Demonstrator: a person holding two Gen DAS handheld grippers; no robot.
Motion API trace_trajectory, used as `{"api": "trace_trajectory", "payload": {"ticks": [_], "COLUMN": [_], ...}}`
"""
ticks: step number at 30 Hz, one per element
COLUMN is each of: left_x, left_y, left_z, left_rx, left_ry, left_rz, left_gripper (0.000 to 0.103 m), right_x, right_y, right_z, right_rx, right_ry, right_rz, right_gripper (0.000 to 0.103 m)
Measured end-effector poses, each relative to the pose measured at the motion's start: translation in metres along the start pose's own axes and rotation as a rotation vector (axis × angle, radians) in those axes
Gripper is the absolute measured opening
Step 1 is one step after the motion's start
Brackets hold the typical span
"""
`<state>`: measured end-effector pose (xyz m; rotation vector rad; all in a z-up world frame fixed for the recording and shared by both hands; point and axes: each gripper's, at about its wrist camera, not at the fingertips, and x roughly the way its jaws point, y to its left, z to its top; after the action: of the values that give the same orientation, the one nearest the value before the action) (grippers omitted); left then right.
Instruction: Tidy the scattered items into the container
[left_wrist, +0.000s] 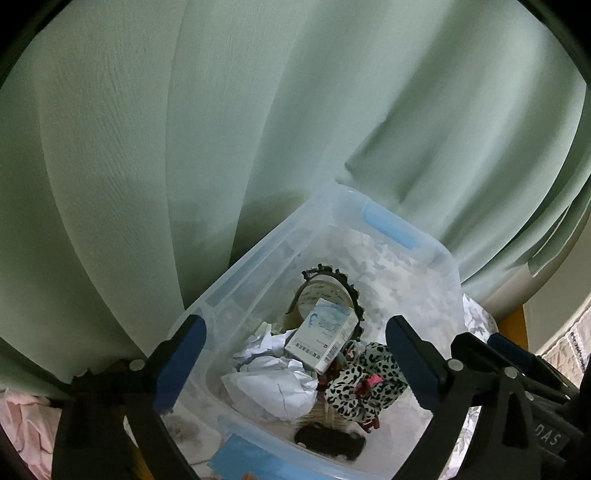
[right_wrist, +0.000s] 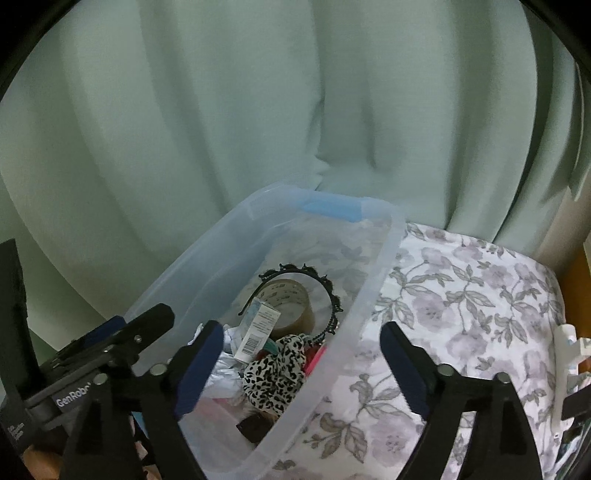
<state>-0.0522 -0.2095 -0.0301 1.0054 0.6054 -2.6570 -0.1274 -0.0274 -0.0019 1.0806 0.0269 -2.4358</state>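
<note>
Pale green curtain fabric (left_wrist: 184, 129) hangs in folds behind everything, the largest thing I see. Below it lies one floral bedspread with grey-mauve flowers on white (right_wrist: 461, 302), and on that sits one clear plastic storage container with pale blue latches (right_wrist: 380, 266); I count two latches, one at the far rim and one at the near rim in my left view.

My two grippers come next. My left gripper (left_wrist: 295, 363) hangs over the container with its jaws spread wide and nothing between the pads, only the contents far below. My right gripper (right_wrist: 301, 363) stands just beside it, jaws equally wide and empty, one finger over the bin and the other over the bedspread, so the container's right wall runs between them.

Inside the container, from big to small: one heap of crumpled white paper (left_wrist: 273, 376); one roll of brown packing tape (right_wrist: 291, 302) lying toward the middle; one black scalloped plastic headband (right_wrist: 328, 291) arching around the tape; one leopard-print fabric scrunchie (left_wrist: 365, 380) beside the paper; one small white and blue cardboard box with a barcode (left_wrist: 325, 334) leaning on the tape and paper; one dark furry item (left_wrist: 328, 441) near the front wall, too blurred to identify. Some pink and red bits show under the scrunchie; I cannot tell what they are.
</note>
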Motion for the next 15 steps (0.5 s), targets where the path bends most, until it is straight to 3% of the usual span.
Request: {"api": "trace_trajectory", "payload": {"ticks": [2, 5, 15], "left_x": [-0.003, -0.007, -0.027], "left_y": [-0.003, -0.007, -0.023], "left_z": [0.0, -0.001, -0.004], "left_rx": [0.009, 0.024, 0.078], "left_ry": [-0.004, -0.009, -0.037], "left_rz": [0.0, 0.003, 0.015], "left_gripper": [0.099, 0.099, 0.099], "right_x": [-0.004, -0.01, -0.029], "right_y": [-0.002, -0.004, -0.011], "right_z": [0.0, -0.002, -0.005], "right_rx": [0.004, 0.006, 0.032], "right_ry": [-0.005, -0.011, -0.028], "right_rz": [0.0, -0.002, -0.002], "right_gripper": [0.1, 0.102, 0.103]}}
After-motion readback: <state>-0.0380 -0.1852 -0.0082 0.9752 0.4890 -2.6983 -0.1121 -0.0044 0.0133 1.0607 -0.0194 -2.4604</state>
